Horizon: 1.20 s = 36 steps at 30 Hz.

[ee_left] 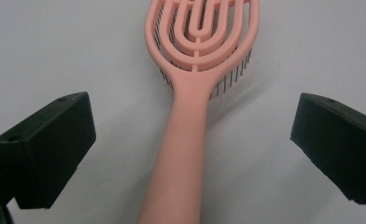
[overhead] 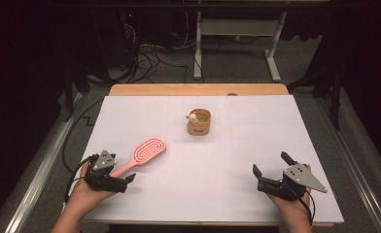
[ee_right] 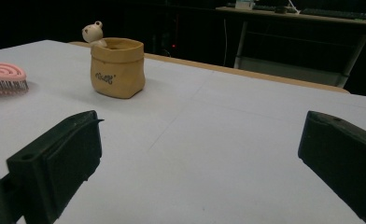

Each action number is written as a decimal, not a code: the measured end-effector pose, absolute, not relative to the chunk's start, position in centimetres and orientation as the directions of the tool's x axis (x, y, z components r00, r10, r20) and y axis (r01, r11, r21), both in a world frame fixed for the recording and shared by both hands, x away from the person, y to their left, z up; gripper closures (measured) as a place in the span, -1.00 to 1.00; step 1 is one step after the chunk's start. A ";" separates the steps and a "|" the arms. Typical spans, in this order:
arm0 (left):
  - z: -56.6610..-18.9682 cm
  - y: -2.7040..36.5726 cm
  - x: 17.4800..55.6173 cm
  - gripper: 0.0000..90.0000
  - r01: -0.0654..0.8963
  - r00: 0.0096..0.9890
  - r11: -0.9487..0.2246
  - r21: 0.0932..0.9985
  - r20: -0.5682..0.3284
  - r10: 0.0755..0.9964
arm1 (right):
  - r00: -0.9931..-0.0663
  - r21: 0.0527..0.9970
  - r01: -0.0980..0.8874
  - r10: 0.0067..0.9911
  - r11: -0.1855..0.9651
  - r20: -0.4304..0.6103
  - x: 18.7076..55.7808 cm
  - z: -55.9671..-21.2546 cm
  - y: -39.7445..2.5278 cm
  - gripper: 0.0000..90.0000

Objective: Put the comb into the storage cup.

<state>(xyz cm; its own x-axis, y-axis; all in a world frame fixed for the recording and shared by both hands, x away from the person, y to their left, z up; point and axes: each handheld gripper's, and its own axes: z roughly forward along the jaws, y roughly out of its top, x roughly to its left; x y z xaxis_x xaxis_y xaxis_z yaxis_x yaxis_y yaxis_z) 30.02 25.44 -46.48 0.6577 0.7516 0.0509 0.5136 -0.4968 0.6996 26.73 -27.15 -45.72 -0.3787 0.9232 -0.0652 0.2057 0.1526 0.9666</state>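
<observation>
Holding, left: my left hand-held gripper sits at the near left of the worktop, jaws spread wide and gripping nothing.
Brush: the pink hairbrush lies flat just ahead of that gripper; in the left gripper view its handle runs up between my two jaws without touching either, bristles down on the surface.
Holding, right: my right hand-held gripper rests at the near right, jaws equally wide apart with bare surface between them.
Hands: my left hand and right hand come in from the near edge.
Pouch: a small tan pouch stands upright toward the far middle, well apart from both grippers, with a little pale bear figure at its rim and dark lettering on its side.
Surface: white, matte sheet, faint seams across it, a strip of pale wood showing along the far edge.
Room: dim; grey carpet floor, a tangle of black cables, white legs of another desk behind.
</observation>
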 end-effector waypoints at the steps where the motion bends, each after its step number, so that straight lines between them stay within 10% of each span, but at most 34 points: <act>1: -46.5 25.4 30.0 -0.98 0.517 0.658 -0.501 0.694 0.052 0.751 | -0.379 0.966 0.206 0.923 0.153 -0.065 26.7 -45.7 -27.1 -0.99; 36: -45.8 24.6 31.6 -0.99 0.605 0.644 -0.541 0.584 0.041 0.764 | -0.381 0.966 0.209 0.922 0.152 -0.063 26.8 -45.7 -27.4 -0.99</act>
